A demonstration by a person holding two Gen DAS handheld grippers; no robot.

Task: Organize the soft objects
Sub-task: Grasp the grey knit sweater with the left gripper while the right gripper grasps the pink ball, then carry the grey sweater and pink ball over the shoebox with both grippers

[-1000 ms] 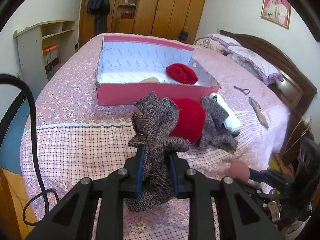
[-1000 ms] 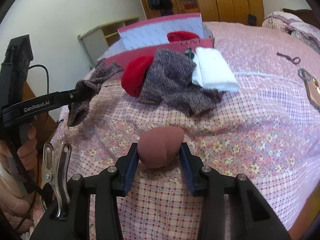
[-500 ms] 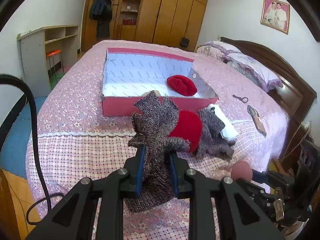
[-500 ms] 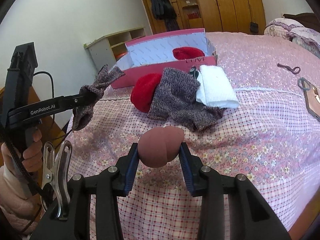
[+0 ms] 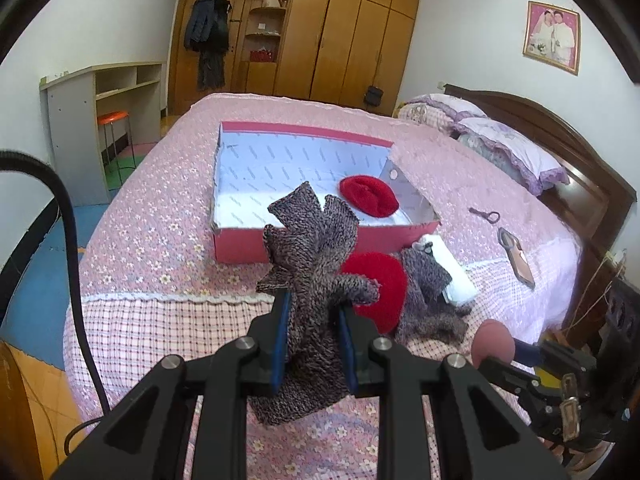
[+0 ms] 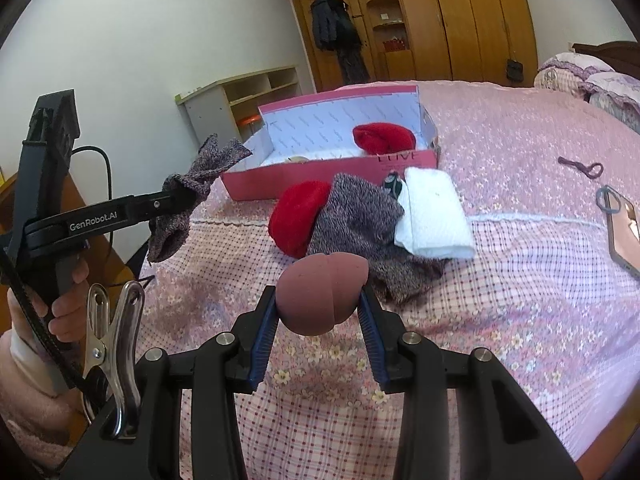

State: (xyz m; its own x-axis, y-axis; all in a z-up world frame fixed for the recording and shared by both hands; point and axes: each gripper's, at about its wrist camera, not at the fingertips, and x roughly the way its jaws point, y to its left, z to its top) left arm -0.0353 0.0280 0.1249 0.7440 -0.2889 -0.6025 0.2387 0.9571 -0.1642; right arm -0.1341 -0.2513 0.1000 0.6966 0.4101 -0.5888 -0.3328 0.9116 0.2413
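Left gripper (image 5: 314, 334) clamped on a grey knitted glove (image 5: 312, 248), lifted above the bed (image 5: 160, 240). Right gripper (image 6: 318, 322) squeezing a pink sponge (image 6: 320, 290). Beyond both, a pink box (image 5: 320, 240); just before it, a pile of soft items (image 6: 360, 220).

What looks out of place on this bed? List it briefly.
Among the soft things, a phone and a small key lie loose on the bedspread, away from the pink box. A metal clip is clamped on the right gripper. Nothing looks spilled or damaged.
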